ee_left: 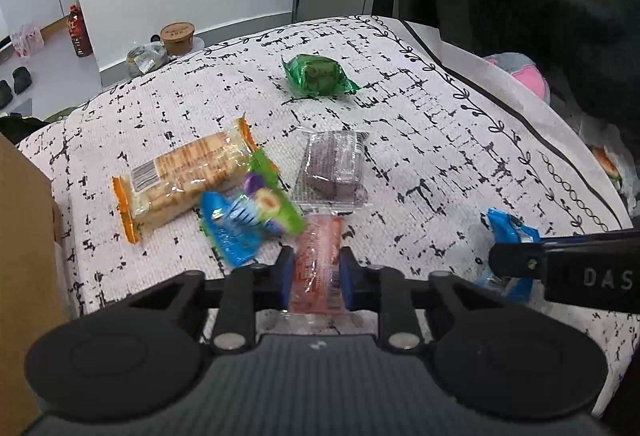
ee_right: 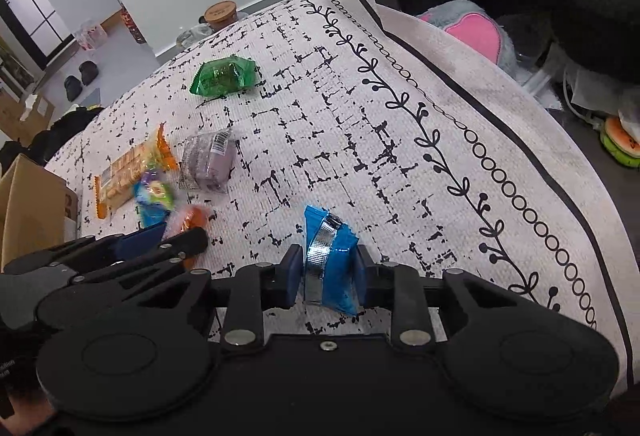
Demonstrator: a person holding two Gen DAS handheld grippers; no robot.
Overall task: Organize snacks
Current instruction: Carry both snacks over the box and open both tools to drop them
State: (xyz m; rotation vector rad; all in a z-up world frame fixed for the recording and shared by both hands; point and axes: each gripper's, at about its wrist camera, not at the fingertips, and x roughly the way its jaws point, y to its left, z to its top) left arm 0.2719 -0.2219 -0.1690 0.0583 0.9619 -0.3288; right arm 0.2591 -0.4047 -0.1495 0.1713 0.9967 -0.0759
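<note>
My left gripper [ee_left: 316, 264] is shut on a red-orange snack packet [ee_left: 318, 256] just above the patterned cloth [ee_left: 420, 139]. My right gripper [ee_right: 328, 268] is shut on a blue snack packet [ee_right: 330, 256]; it also shows at the right of the left wrist view [ee_left: 510, 232]. On the cloth lie a green wrapped snack [ee_left: 318, 73], a purple cake in clear wrap [ee_left: 334, 165], an orange-ended cracker pack [ee_left: 184, 175] and a blue-green candy packet [ee_left: 248, 215]. The same snacks show in the right wrist view: green [ee_right: 222, 75], purple [ee_right: 208, 161], crackers [ee_right: 128, 171].
A cardboard box [ee_left: 24, 256] stands at the left edge of the cloth. A wooden-lidded jar [ee_left: 178, 35] sits beyond the far edge. A grey and pink plush [ee_right: 476, 31] and dark clothing lie to the right.
</note>
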